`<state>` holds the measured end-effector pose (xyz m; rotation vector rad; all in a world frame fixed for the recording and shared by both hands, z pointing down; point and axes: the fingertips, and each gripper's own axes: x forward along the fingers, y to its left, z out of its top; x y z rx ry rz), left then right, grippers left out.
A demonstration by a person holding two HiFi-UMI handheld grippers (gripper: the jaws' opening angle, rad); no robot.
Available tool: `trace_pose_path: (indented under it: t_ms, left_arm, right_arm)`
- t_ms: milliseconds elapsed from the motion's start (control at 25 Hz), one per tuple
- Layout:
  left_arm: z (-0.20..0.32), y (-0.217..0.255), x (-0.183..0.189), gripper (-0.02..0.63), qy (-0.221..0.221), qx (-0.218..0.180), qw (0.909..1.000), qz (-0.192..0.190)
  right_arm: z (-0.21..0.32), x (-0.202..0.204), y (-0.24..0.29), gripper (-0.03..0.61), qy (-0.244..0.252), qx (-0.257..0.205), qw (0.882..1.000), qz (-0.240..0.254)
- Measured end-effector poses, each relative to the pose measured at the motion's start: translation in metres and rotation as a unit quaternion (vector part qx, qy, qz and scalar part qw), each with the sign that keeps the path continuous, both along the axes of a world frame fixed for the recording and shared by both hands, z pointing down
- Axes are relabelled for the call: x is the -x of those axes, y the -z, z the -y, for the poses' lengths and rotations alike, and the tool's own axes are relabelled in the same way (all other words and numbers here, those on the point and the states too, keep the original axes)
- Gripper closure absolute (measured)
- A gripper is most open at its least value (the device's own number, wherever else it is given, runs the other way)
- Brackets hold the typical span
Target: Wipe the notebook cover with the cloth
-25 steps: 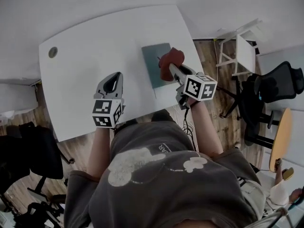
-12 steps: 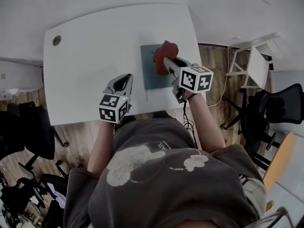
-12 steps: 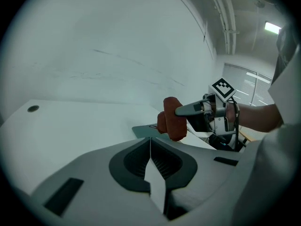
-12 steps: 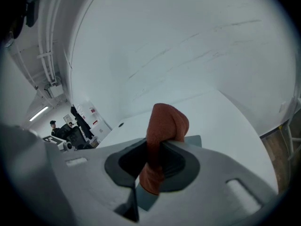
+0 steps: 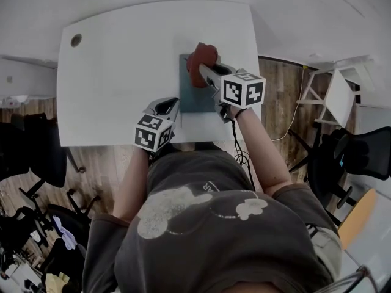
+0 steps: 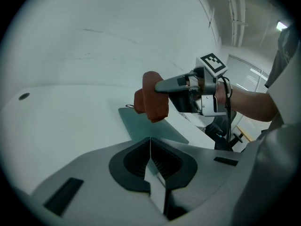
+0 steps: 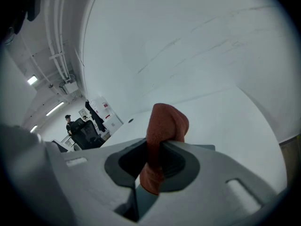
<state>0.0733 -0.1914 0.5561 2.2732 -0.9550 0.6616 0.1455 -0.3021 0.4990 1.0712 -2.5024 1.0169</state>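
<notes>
A grey-teal notebook point(image 5: 190, 99) lies flat near the front right of the white table point(image 5: 116, 72). My right gripper point(image 5: 204, 72) is shut on a red-brown cloth point(image 5: 200, 61), which hangs bunched over the notebook's far end. In the right gripper view the cloth point(image 7: 162, 124) fills the gap between the jaws. My left gripper point(image 5: 170, 105) is shut and holds nothing, just off the notebook's near left corner. The left gripper view shows its jaws point(image 6: 150, 144) pointing at the notebook point(image 6: 153, 128), with the cloth point(image 6: 151, 99) and right gripper point(image 6: 162, 85) above it.
A round cable hole point(image 5: 76, 40) sits in the table's far left corner. Dark office chairs point(image 5: 33, 157) stand on the wooden floor at the left, with a white stand point(image 5: 339, 96) and another chair point(image 5: 351, 157) at the right. People stand far off point(image 7: 69, 121).
The right gripper has carried the cloth leftward across the notebook toward its far end. The left gripper has moved right, closer to the notebook's near left corner. The head view has shifted.
</notes>
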Motion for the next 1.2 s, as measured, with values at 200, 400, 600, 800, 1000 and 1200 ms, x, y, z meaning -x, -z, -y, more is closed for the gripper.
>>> trace_pose_path:
  t_ms: [200, 400, 600, 800, 1000, 1200]
  left_arm:
    - [-0.010, -0.019, -0.011, 0.615, -0.009, 0.031, 0.9994, 0.011]
    - [-0.020, -0.034, -0.015, 0.615, -0.011, 0.058, 0.9980, 0.022]
    - [-0.027, -0.046, -0.016, 0.615, -0.010, 0.085, 0.9959, 0.032]
    - [-0.030, -0.052, -0.015, 0.615, -0.008, 0.094, 0.9949, 0.037]
    - [-0.029, -0.052, -0.013, 0.615, -0.007, 0.099, 0.9945, 0.032]
    - [-0.028, -0.052, -0.011, 0.617, 0.002, 0.106, 0.9940, 0.026]
  right_arm:
    - [0.005, 0.011, -0.012, 0.518, 0.027, 0.012, 1.000, 0.006]
    - [0.008, 0.022, -0.017, 0.518, 0.050, 0.026, 0.998, 0.017]
    - [0.009, 0.043, -0.019, 0.518, 0.086, 0.038, 0.995, 0.030]
    - [0.014, 0.058, -0.036, 0.518, 0.097, 0.060, 0.993, 0.020]
    - [0.018, 0.063, -0.049, 0.518, 0.105, 0.066, 0.992, -0.008]
    - [0.026, 0.059, -0.064, 0.518, 0.099, 0.073, 0.992, -0.032]
